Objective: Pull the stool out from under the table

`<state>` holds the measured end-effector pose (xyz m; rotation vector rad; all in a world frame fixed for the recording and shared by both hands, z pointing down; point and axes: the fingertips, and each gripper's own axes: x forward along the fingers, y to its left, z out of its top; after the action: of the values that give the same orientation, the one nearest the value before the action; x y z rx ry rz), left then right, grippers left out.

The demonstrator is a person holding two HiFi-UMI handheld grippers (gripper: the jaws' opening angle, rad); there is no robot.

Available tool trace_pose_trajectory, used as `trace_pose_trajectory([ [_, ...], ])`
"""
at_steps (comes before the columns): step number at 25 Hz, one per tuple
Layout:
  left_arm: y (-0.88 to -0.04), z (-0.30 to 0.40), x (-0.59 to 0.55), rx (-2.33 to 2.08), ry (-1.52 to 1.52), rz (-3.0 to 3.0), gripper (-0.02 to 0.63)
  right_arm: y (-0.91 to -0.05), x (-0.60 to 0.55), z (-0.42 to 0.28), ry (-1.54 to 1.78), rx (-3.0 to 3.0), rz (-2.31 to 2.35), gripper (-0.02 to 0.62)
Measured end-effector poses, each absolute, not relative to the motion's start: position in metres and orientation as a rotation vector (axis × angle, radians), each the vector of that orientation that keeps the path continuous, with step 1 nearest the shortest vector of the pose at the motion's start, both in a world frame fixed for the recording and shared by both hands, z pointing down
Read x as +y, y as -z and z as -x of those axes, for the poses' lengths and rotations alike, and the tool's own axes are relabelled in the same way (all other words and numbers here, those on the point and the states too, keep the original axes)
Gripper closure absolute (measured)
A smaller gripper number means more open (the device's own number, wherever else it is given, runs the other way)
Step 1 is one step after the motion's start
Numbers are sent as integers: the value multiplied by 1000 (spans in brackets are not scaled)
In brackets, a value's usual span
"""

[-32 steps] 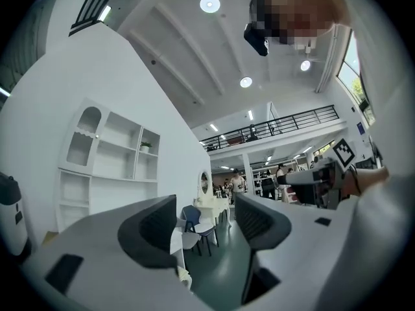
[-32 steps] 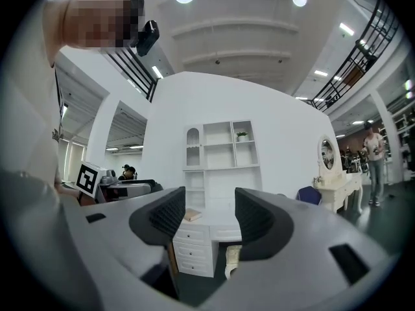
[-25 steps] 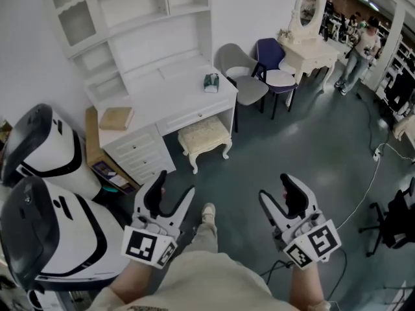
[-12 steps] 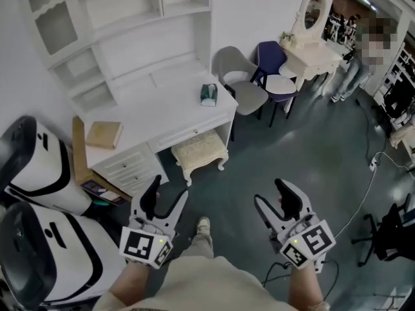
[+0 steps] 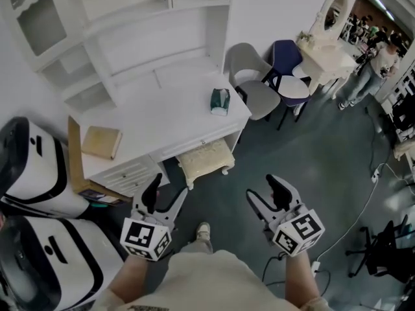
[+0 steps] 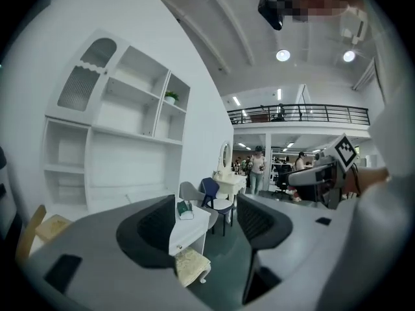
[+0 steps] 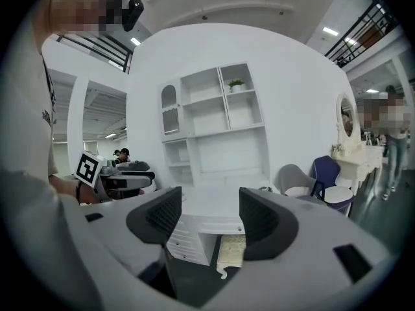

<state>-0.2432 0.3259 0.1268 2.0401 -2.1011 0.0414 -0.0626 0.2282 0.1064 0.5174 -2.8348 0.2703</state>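
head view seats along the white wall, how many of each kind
stool: 1
chair: 2, the grey chair and the blue chair
total: 3

Small cream stool (image 5: pixel 206 161) with curly legs. Stands upright, half tucked under the front edge of the white table (image 5: pixel 170 116).

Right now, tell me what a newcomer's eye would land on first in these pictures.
First, the two grippers low in the head view: the left gripper with jaws apart and empty, the right gripper with jaws opening on nothing. Beyond them stands the white desk, with the cream stool tucked partly under it and a green tissue box on its top.
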Motion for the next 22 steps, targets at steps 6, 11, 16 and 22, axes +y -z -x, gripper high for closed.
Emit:
trace_pose_trajectory([
  [6,-174,279,284,-2037,-118,-1955,307,-153,174,105,-336,-2747,-519,310],
  [11,-207,299,262,-2013,-147,-1890,305,-184,141,126,-364,-2682,-514,307],
  [16,-235,323,248,-2022,-82,-1752,305,-218,112,141,-444,-2624,-483,301],
  [22,-254,326,233,-2047,-100,-1658,305,-250,80,149,-501,-2578,-428,293],
])
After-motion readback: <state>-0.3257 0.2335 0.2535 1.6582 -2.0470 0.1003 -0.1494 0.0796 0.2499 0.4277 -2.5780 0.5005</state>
